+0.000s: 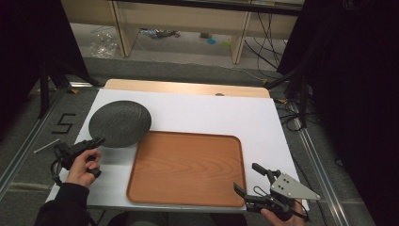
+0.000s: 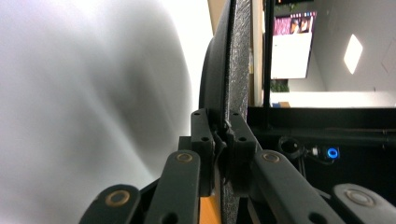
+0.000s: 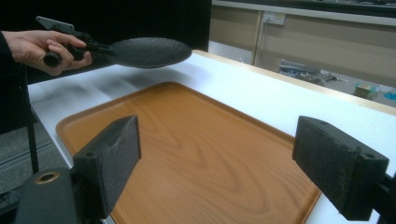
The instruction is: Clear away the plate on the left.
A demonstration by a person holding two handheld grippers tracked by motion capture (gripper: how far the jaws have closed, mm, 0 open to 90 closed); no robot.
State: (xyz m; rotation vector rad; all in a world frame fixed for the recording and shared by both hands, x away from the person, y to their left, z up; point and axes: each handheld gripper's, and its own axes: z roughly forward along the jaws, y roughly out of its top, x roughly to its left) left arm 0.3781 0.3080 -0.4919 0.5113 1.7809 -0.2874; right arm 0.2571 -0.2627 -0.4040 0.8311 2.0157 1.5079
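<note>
Nearest the person, the right gripper [image 1: 252,183] sits at the near right corner of the wooden tray [image 1: 188,188] with its jaws spread wide and nothing between them, and the tray's whole surface looks bare. Further back on the left, the left gripper [image 1: 96,141] is clamped on the near rim of a dark textured plate [image 1: 120,122], held off the white table [image 1: 226,113] just beyond the tray's far left corner. So that hand's the closer one, and a short move right and nearer is probably all it takes.

A lab: black curtains [image 1: 357,94], floor cables [image 1: 263,42], wall screen [image 2: 290,45] around the table [image 1: 211,113]
</note>
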